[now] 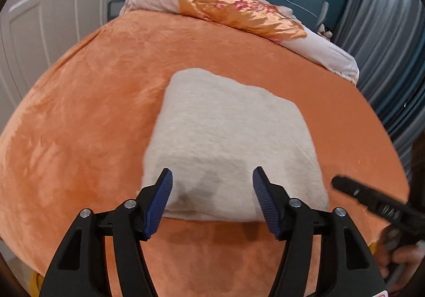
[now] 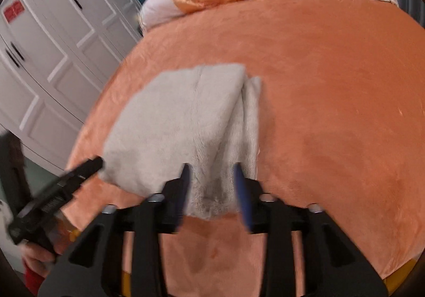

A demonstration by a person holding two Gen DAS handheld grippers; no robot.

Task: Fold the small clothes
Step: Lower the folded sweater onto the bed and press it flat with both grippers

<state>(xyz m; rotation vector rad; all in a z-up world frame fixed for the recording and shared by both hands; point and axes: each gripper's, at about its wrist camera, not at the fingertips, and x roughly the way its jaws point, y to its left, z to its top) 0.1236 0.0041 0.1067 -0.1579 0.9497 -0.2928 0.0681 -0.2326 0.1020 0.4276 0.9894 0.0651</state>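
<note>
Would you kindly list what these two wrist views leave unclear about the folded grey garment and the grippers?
- Folded grey fleece garment: its kind and the underside of the folds, hidden by its own layers in both views.
- Right wrist view: motion blur smears the right gripper, so whether its blue pads touch the cloth is unclear.
- Left wrist view: the left gripper stands open; its shadow darkens the near edge.
- Orange plush bedspread: near edge cut off by the frame.
</note>
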